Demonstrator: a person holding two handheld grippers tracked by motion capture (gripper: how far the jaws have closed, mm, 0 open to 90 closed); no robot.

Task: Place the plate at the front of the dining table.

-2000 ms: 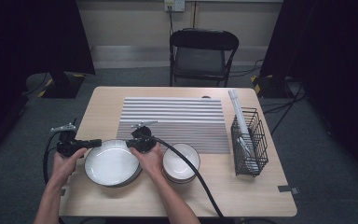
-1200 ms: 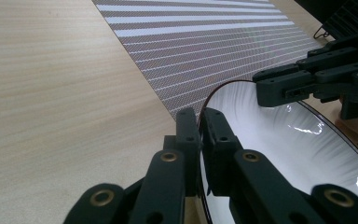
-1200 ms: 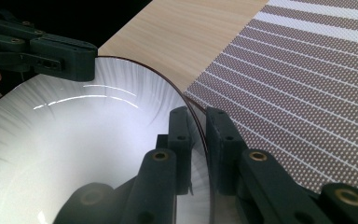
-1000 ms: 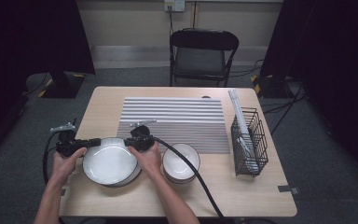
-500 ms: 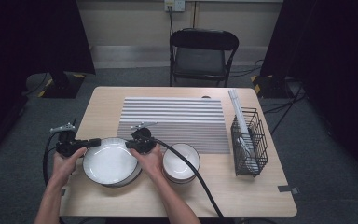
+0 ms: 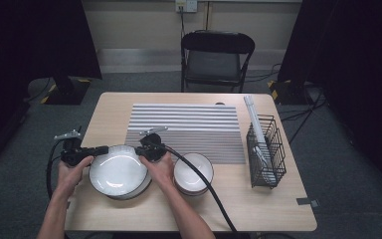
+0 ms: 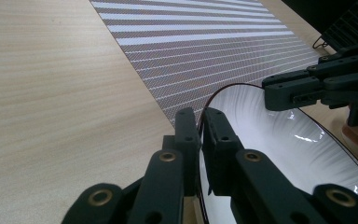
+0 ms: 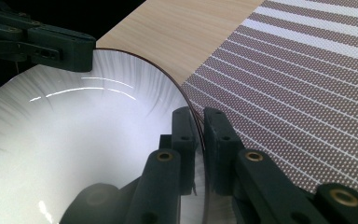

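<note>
So we're gripping the big white bowl (image 6: 118, 172) from both sides at the near edge of the table (image 6: 109, 112). Our left gripper (image 6: 98, 151) is clamping its jaws on the left rim, and our right gripper (image 6: 143, 149) is pinching the opposite rim; the right jaws have just been closing on it. Just to the right, a smaller bowl (image 6: 193, 173) is sitting beside our right hand (image 6: 160, 167). Further back, the striped mat (image 6: 184, 130) is lying flat, the wire rack (image 6: 265, 151) is standing off right, and a folding chair (image 6: 215, 58) is waiting behind.

Overhead faces forward-down; claw cameras close, share bowl (image 6: 118, 172).
</note>
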